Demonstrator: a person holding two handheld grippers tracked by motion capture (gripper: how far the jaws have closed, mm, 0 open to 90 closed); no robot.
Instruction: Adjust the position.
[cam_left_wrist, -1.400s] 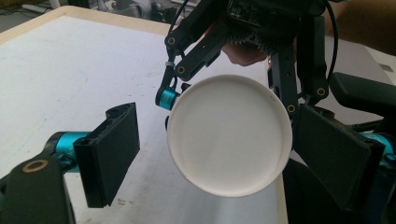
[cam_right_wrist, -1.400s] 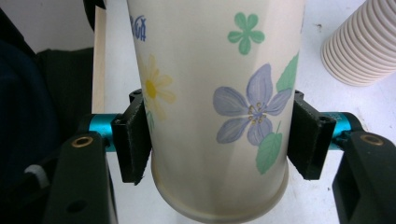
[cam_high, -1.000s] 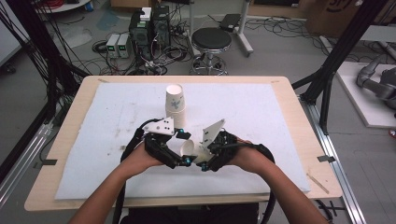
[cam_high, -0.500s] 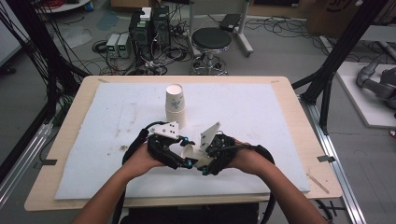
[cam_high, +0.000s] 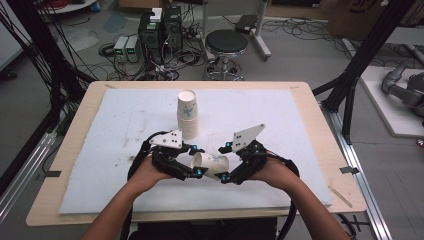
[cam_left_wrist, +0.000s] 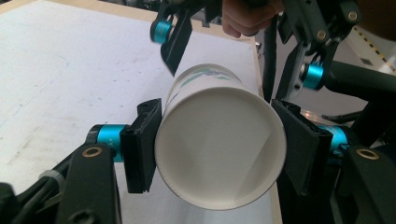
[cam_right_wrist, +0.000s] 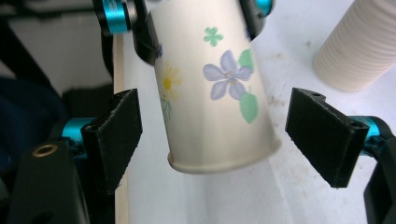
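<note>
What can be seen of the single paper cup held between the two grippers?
The paper cup is white, apparently thin paper, printed with purple and yellow flowers and green leaves. It lies on its side above the white mat, rolled rim and empty inside facing the left gripper, whose pads clamp it near the rim. Its base end points at the right gripper, whose jaws have just been opening and stand apart from its sides. It looks undented.

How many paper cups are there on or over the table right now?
At least 2, exact total unclear. One flowered cup lies sideways, clamped at its rim end by the left gripper, with the right gripper open around its base. The upright stack behind holds several nested cups, too tight to count.
</note>
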